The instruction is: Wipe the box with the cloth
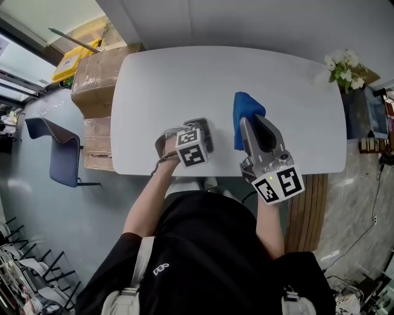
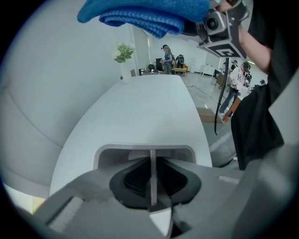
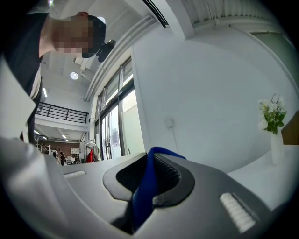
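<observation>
A small pale grey box [image 1: 162, 140] with rounded corners sits near the front edge of the white table [image 1: 184, 80]. My left gripper [image 1: 194, 133] points steeply down into it, jaws shut on a thin wall of the box [image 2: 150, 163]; the box's rim [image 2: 140, 148] shows just beyond the pads. My right gripper [image 1: 249, 122] hovers level to the right of the box, shut on a folded blue cloth [image 1: 246, 111]. The cloth [image 3: 144, 196] is pinched between its pads. From the left gripper view the cloth [image 2: 145, 14] hangs overhead beside the right gripper [image 2: 219, 23].
A vase of white flowers [image 1: 343, 66] stands at the table's far right corner. Cardboard boxes [image 1: 95, 74] are stacked left of the table, with a dark chair [image 1: 55, 151] beside them. A wooden slatted bench [image 1: 308, 209] lies at the right front.
</observation>
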Demonstrator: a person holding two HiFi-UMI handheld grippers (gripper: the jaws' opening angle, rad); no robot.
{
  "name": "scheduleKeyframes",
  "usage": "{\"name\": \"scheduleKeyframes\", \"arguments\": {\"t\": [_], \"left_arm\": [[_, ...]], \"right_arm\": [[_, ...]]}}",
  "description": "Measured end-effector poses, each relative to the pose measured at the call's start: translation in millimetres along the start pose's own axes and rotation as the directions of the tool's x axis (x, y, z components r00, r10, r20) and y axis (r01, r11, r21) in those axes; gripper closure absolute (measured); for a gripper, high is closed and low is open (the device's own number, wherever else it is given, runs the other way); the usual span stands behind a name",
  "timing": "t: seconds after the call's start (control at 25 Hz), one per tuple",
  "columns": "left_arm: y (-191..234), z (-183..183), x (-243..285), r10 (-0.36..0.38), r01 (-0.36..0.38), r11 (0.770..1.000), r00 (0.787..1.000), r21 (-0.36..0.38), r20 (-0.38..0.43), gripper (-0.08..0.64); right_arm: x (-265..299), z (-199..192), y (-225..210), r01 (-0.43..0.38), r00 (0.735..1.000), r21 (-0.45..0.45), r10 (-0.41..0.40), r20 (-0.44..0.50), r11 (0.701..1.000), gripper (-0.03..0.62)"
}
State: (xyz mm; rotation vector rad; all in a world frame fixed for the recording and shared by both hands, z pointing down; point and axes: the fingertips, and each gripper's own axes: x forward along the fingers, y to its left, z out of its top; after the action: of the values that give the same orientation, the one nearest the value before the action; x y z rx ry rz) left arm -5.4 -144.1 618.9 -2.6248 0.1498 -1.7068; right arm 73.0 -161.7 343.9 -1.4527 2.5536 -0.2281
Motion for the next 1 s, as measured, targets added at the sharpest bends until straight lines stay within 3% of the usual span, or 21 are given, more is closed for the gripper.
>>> {"name": "scheduleKeyframes", "arguments": {"t": [0.56,0.84,1.0], "left_arm": [[-14,4,22,-0.079,0.083,0.995,0.994,0.055,-0.08,0.512],[-15,8,29,-0.071,0.078,0.994,0.993,0.076,-0.095,0.511],[-11,9,33,-0.03,0.043,0.992,0.993,0.117,-0.114,0.505]], "right_arm": [[-7,-6,-8,0.031,0.999,0.024,-0.031,-0.005,0.999,0.546],[-10,-8,-5,0.024,0.999,0.017,-0.023,-0.022,1.0,0.546],[-14,-7,-6,0.023,0.999,0.009,-0.023,-0.033,1.0,0.546]]}}
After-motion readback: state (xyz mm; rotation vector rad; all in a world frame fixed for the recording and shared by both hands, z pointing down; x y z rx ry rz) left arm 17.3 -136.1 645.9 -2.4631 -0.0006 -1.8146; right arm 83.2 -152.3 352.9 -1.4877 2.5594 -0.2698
